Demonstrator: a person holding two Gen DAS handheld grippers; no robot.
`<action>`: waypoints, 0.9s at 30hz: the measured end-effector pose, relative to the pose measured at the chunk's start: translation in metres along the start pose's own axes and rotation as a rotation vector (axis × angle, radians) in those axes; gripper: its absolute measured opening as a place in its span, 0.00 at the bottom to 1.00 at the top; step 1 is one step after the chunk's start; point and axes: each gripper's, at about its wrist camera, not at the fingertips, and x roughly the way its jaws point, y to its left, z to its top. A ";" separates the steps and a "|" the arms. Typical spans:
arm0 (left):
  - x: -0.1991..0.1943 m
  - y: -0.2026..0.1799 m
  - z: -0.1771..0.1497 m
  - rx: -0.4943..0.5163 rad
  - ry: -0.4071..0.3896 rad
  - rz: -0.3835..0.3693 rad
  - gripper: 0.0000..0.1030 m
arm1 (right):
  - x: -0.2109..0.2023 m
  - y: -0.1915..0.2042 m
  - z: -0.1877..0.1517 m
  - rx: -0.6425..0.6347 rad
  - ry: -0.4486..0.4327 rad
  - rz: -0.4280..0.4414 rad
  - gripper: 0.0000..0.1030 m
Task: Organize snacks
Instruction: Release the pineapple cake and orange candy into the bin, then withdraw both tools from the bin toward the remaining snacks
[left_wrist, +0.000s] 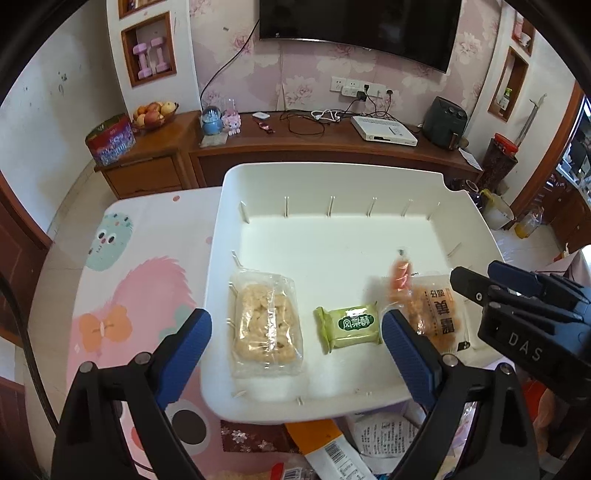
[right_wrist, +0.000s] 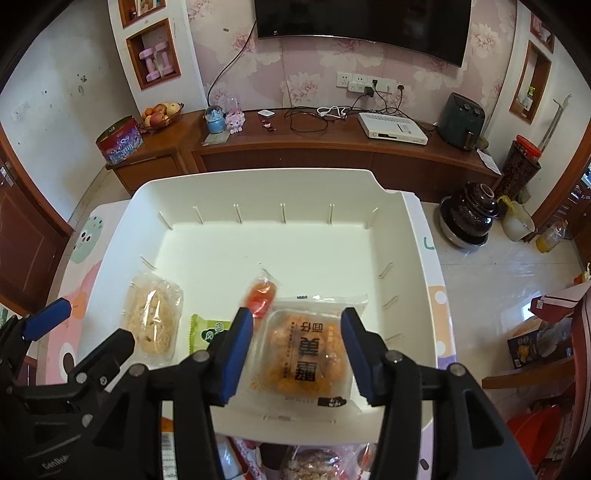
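White tray (left_wrist: 332, 184) on tabletop (left_wrist: 122, 266) holds rice cake pack (left_wrist: 264, 325), green pastry (left_wrist: 349, 326), orange snack pack (right_wrist: 303, 354). Left hand-held gripper (left_wrist: 295, 332) wide open, empty. Right hand-held gripper (right_wrist: 297, 350) part open, straddling orange pack, pads clear. Lift straight up; avoid dragging neighbours.

Bright, even daylight; strong fisheye bending with dark vignetted corners.

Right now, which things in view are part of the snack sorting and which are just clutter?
Job:
white tray
clear rice-crisp pack
green pastry packet
orange pack
small red sausage packet
loose snack packets at the table's near edge

Lying about:
fruit bowl
pink dumbbells
set-top box
snow globe
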 end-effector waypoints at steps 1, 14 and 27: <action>-0.003 -0.001 -0.001 0.005 -0.004 0.004 0.90 | -0.002 0.000 -0.001 0.001 -0.002 0.001 0.49; -0.052 0.004 -0.013 0.016 -0.041 0.017 0.90 | -0.047 0.002 -0.010 0.008 -0.055 -0.008 0.49; -0.143 0.011 -0.017 0.014 -0.154 0.014 0.90 | -0.124 -0.001 -0.020 0.025 -0.148 -0.008 0.49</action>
